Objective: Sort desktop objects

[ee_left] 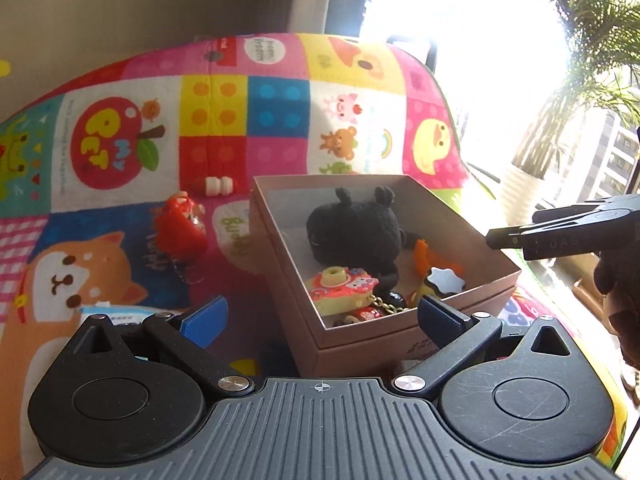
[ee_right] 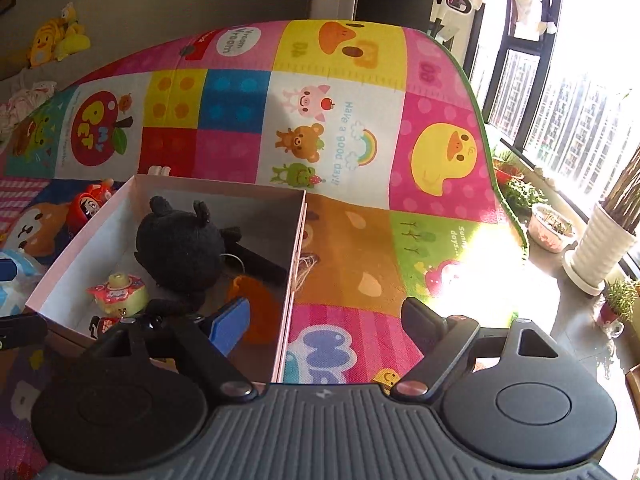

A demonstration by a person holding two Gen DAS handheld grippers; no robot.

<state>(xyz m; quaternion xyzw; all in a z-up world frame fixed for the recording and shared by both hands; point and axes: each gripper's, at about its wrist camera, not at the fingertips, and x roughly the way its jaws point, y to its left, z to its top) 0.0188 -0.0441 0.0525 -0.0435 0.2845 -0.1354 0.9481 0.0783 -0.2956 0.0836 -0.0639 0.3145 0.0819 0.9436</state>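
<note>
A colourful patchwork cartoon play mat [ee_left: 280, 112] carries a pale pink square cardboard box [ee_left: 404, 336] holding a black plush toy [ee_left: 354, 224], ears pointing away. Left of the box lies a red figurine keychain [ee_left: 180, 228], chain toward the camera. The left gripper [ee_left: 320, 320] and right gripper [ee_right: 326, 320] both have jaws spread, holding nothing.

Both wrist views look down close over the box [ee_left: 400, 332] on the mat [ee_right: 360, 240], from opposite sides
</note>
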